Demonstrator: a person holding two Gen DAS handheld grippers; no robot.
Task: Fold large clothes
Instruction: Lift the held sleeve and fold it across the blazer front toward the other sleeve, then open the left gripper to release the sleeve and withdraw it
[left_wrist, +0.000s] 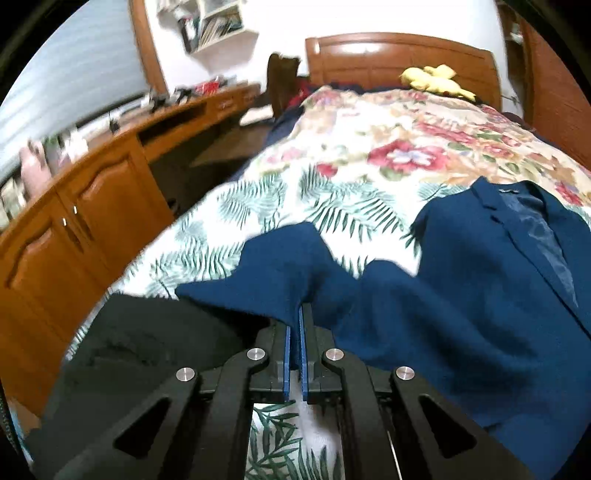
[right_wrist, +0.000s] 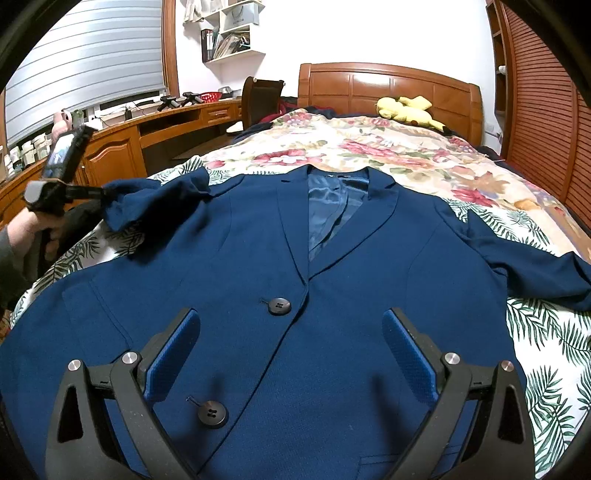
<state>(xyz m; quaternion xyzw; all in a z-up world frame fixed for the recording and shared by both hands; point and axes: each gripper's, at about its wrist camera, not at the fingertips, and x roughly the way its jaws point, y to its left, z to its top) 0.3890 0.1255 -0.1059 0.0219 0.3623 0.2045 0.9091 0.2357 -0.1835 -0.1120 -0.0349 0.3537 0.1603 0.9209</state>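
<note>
Your left gripper (left_wrist: 295, 314) has its fingers pinched tight on the jacket's sleeve (left_wrist: 280, 266), lifted off the bed (left_wrist: 332, 155). Your right gripper (right_wrist: 291, 332) hovers with fingers spread wide, empty, over the blue jacket (right_wrist: 258, 258) lying face-up and buttoned on the floral bedspread.

A big blue jacket (right_wrist: 295, 295) lies flat on the flowery bed (right_wrist: 424, 155). The right gripper (right_wrist: 291, 354) hangs over it with its jaws wide apart. At the left, the left gripper (right_wrist: 105, 194) pinches one sleeve (right_wrist: 159, 201) and holds it up.
</note>
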